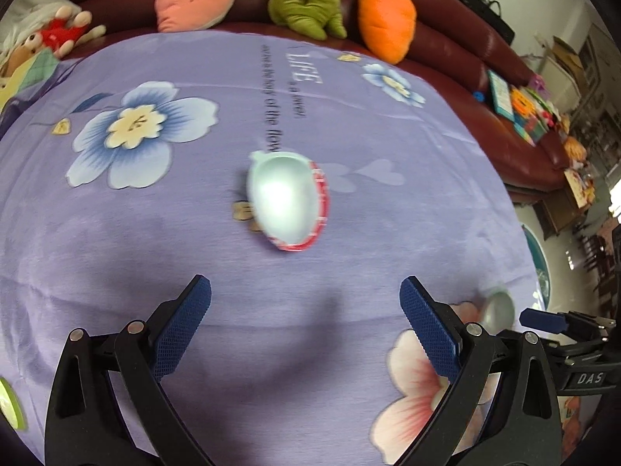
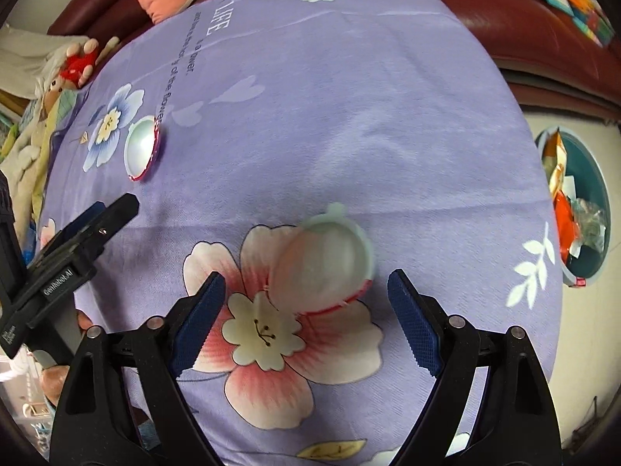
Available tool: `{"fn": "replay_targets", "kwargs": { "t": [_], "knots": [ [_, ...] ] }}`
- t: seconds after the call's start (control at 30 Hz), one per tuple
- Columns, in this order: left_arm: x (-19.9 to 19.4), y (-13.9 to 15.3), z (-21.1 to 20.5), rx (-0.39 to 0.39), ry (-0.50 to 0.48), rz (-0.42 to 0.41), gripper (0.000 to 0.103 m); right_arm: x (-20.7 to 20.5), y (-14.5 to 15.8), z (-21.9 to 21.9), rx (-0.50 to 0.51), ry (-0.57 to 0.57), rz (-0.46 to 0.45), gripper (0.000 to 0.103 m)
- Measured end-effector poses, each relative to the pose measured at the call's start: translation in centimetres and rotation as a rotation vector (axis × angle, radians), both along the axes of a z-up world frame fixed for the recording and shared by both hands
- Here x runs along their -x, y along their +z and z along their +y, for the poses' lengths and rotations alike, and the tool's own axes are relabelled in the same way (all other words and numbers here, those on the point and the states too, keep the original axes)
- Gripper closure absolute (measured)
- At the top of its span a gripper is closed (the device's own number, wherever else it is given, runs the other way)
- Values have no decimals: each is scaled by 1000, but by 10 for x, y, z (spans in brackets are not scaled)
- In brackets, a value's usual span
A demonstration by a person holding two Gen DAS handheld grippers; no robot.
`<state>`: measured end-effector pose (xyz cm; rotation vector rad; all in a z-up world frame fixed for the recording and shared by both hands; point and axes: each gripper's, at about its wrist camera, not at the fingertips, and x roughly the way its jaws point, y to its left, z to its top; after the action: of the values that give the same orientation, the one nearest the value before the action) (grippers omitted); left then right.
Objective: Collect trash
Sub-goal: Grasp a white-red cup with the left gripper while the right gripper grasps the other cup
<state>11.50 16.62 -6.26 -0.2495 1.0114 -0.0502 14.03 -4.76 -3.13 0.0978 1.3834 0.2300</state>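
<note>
Looking along the left wrist view first, then the right.

Left gripper [image 1: 305, 324]: its blue-padded jaws are standing wide at the bottom of the frame, holding nothing.
Near cup [image 1: 287, 200]: an empty foil-lined pudding cup with a red rim is lying tipped on its side at frame centre, above and well apart from the jaws; judging by the aim, the gripper is lining up on it.
Tablecloth [image 1: 116, 240]: purple flowered cloth is filling the frame, with bare room on both sides of the cup for a straight reach.
Far edge: a maroon sofa [image 1: 458, 39] with plush toys is sitting across the top, beyond the table's edge.

Right gripper [image 2: 306, 320]: jaws are gaping wide at the bottom of the frame, empty.
Second cup [image 2: 326, 260]: a blurred cup of the same kind is resting on a pink flower print, just above the jaws and roughly centred between them, so a short descent looks enough.
Trash bin [image 2: 599, 178]: a teal bin holding wrappers is waiting at the right edge, off the table; the cloth towards it is lying bare.
First cup again [image 2: 141, 147]: it is showing at the upper left, with the left gripper's finger below it.
</note>
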Motion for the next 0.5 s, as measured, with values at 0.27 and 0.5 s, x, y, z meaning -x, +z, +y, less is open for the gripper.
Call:
{"fn": "replay_targets", "kwargs": {
  "t": [0.27, 0.5],
  "knots": [
    [-4, -7, 21, 15, 39, 25, 5, -5, -17, 16, 76, 44, -11, 60],
    [-15, -7, 20, 8, 34, 32, 5, -9, -13, 5, 55, 45, -29, 92]
  ]
}}
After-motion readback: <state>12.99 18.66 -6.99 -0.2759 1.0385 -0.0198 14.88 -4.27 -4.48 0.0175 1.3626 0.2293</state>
